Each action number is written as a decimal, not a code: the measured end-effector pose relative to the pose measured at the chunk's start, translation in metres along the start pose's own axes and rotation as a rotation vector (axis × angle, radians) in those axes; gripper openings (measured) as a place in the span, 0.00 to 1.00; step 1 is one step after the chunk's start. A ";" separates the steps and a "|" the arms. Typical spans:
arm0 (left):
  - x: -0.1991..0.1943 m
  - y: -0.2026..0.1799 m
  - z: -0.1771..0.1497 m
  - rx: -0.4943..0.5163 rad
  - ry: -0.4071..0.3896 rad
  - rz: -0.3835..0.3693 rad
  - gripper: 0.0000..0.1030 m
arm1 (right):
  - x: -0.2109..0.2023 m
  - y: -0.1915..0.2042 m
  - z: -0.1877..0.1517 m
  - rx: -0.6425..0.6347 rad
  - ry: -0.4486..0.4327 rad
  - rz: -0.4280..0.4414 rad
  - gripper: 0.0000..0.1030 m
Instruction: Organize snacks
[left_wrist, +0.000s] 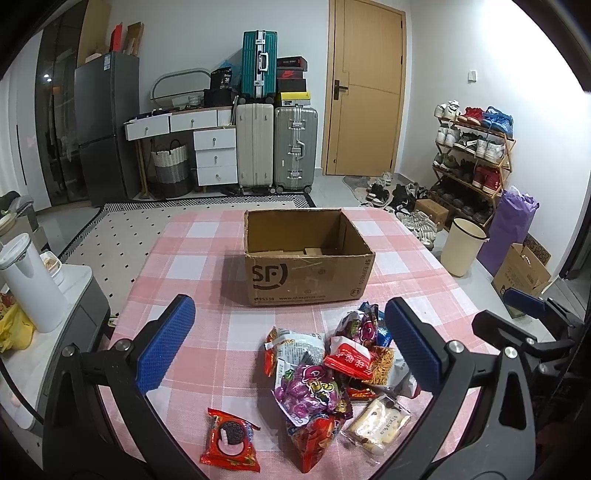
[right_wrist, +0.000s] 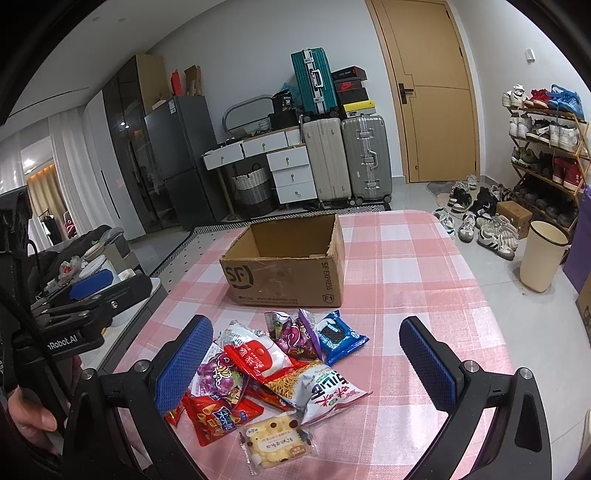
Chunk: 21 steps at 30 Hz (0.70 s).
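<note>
Pink-and-white checked cloth covers the table (left_wrist: 192, 251), with suitcases, a wooden door and a shoe rack in the room behind. Over its near edge the left gripper (left_wrist: 291, 347) hangs with its blue pads spread wide and nothing between them; the right gripper (right_wrist: 314, 365) is likewise spread and empty. Between the left gripper's fingers, toward 5 o'clock, lies the snack pile (left_wrist: 332, 373): a purple packet, red bags and a clear-wrapped biscuit pack overlapping one another. A red cookie packet (left_wrist: 231, 441) lies apart from the pile at 7 o'clock. In the right wrist view a blue packet (right_wrist: 338, 338) sits at the pile's 1 o'clock edge. Beyond the snacks, at 12 o'clock, stands the open cardboard box (left_wrist: 308, 254), which looks empty of snacks.
</note>
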<state>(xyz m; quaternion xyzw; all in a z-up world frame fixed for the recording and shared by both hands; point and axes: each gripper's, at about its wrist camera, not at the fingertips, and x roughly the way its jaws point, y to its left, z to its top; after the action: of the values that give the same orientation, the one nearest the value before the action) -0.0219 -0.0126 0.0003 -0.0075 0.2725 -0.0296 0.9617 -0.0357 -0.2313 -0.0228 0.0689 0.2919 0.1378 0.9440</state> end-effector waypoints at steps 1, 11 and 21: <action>-0.001 0.001 -0.001 -0.001 -0.001 -0.004 0.99 | 0.000 -0.002 0.000 0.002 0.000 0.002 1.00; 0.003 0.032 -0.015 -0.008 0.060 -0.033 0.99 | 0.002 -0.004 0.000 0.007 0.008 0.001 1.00; 0.021 0.072 -0.059 0.012 0.183 -0.039 0.99 | 0.014 -0.004 -0.005 0.013 0.030 0.012 1.00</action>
<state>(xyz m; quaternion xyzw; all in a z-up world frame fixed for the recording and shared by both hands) -0.0308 0.0584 -0.0631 -0.0044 0.3589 -0.0505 0.9320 -0.0269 -0.2307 -0.0351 0.0747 0.3063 0.1426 0.9382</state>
